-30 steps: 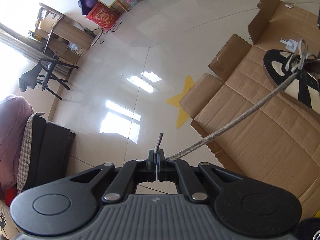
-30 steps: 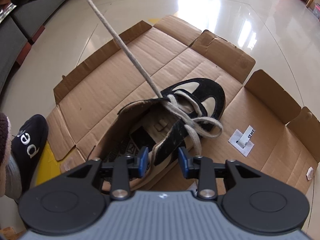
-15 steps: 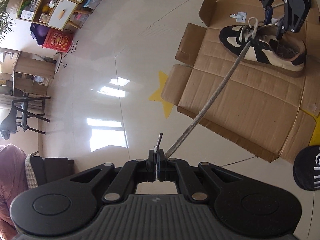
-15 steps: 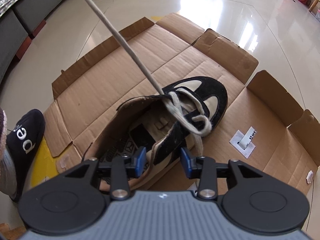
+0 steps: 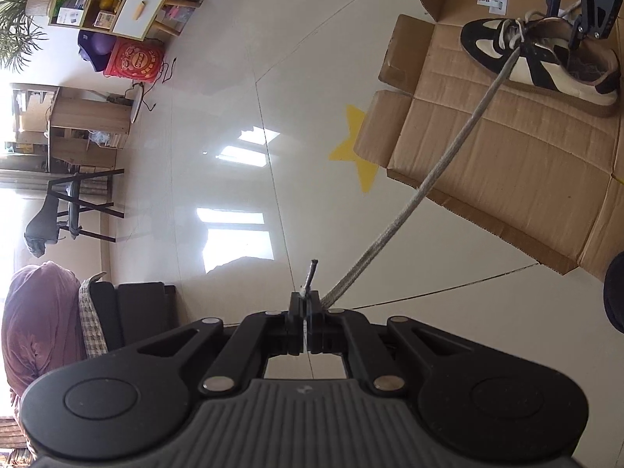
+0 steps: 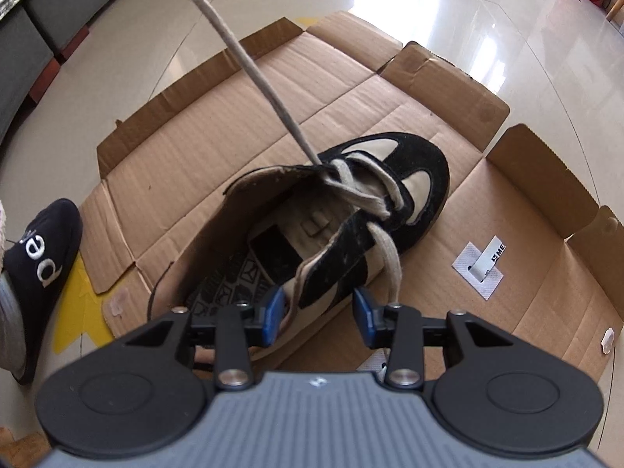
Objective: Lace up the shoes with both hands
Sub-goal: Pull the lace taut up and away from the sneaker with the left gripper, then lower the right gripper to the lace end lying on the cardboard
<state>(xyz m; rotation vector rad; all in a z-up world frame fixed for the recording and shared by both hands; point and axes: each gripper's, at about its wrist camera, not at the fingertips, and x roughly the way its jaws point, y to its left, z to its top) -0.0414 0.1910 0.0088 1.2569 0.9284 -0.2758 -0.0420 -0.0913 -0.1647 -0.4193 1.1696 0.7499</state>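
Here is the shoe (image 6: 343, 210), a black and cream trainer, lying on flattened cardboard (image 6: 234, 117) on the tiled floor (image 5: 234, 78), toe to the far side in the right wrist view. The left claw (image 5: 304, 304) is clamped tight on the lace (image 5: 440, 163) just behind its tip, and that strand runs taut from the jaws up to the shoe at the far right of the left wrist view. In the right wrist view the same strand climbs away to the far left from an eyelet on the shoe's left flap.

The right claw (image 6: 318, 316) stands half open, its blue pads (image 6: 273, 312) either side of the shoe's right flap near the collar. The flap sits between them, but whether the pads actually press on it I cannot tell.

How far along? The two or so rows nearest the toe are threaded, with crossings over the tongue. The other end of the lace trails loose down the right side toward the right claw. The eyelets nearer the collar look empty, and the tongue and insole lie exposed. My read: an early-to-middle stage, with this strand being drawn snug. Left to do are the upper rows on both sides, and possibly a knot. A dark slipper (image 6: 39, 257) rests at the near left, beside the cardboard.
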